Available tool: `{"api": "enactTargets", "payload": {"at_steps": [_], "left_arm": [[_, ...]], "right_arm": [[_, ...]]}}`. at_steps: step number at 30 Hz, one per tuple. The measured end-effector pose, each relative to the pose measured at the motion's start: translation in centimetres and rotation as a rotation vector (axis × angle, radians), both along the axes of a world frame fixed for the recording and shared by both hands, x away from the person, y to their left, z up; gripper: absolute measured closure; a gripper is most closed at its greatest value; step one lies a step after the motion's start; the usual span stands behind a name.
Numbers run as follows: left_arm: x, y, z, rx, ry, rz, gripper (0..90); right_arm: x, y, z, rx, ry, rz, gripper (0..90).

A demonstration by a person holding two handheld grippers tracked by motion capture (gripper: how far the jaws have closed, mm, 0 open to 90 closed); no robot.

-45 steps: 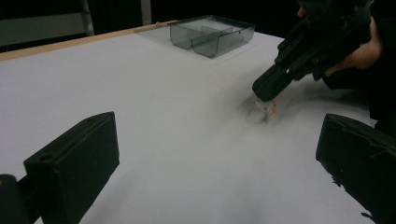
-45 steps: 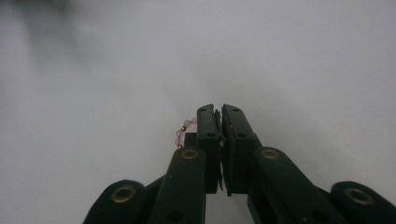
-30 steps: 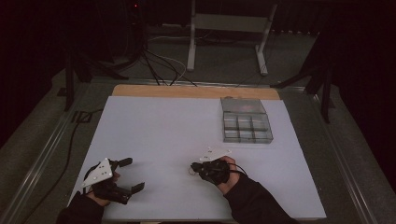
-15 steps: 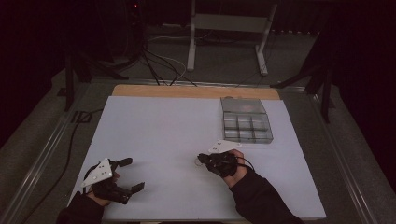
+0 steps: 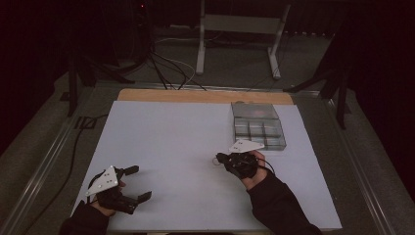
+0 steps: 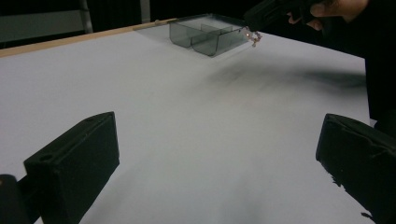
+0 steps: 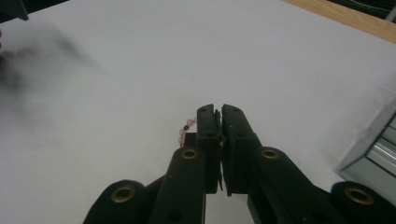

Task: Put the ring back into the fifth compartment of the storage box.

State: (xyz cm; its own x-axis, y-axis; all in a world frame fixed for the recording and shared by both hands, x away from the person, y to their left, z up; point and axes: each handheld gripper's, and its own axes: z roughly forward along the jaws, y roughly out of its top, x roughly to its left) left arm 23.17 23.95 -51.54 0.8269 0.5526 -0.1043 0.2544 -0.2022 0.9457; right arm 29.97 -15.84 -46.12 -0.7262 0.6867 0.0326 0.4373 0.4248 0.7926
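My right gripper [image 5: 218, 157] hovers just above the white sheet, in front of the clear compartment box [image 5: 258, 128]. It is shut on a short string of small pink beads [image 7: 183, 129], which hangs from the left side of the closed jaws [image 7: 219, 111]. From the left gripper view the beads [image 6: 252, 35] dangle under the far gripper, close to the box [image 6: 205, 35]. My left gripper [image 5: 139, 183] rests at the sheet's near left corner, open, with bare sheet between its jaws [image 6: 218, 122].
The white sheet [image 5: 171, 142] covers the table, with a wooden strip [image 5: 195, 96] along its far edge. A corner of the box [image 7: 373, 140] is close on the right in the right gripper view. Stand legs and cables lie on the floor beyond.
The right gripper has moved right and away from the person, toward the box, and risen slightly, still shut on the beads. The left gripper has stayed put.
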Motion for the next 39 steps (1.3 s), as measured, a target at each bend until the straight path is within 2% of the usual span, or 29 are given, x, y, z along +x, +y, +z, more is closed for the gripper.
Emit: {"api": "enactTargets", "payload": {"at_steps": [15,21,30,39], "left_arm": [[0.0,0.0,0.0,0.004,-0.001,0.0,0.6],[0.0,0.0,0.0,0.003,0.0,-0.002,0.6],[0.0,0.0,0.0,0.003,0.001,-0.002,0.6],[0.0,0.0,0.0,0.0,-0.001,-0.001,0.6]], "right_arm": [[1.1,-2.2,0.5,0.01,-0.017,-0.077,86.9],[1.4,-3.2,1.0,0.004,-0.038,-0.119,86.9],[2.1,-5.7,2.0,0.028,-0.062,-0.194,86.9],[2.6,-7.3,2.2,0.039,-0.065,-0.246,86.9]]}}
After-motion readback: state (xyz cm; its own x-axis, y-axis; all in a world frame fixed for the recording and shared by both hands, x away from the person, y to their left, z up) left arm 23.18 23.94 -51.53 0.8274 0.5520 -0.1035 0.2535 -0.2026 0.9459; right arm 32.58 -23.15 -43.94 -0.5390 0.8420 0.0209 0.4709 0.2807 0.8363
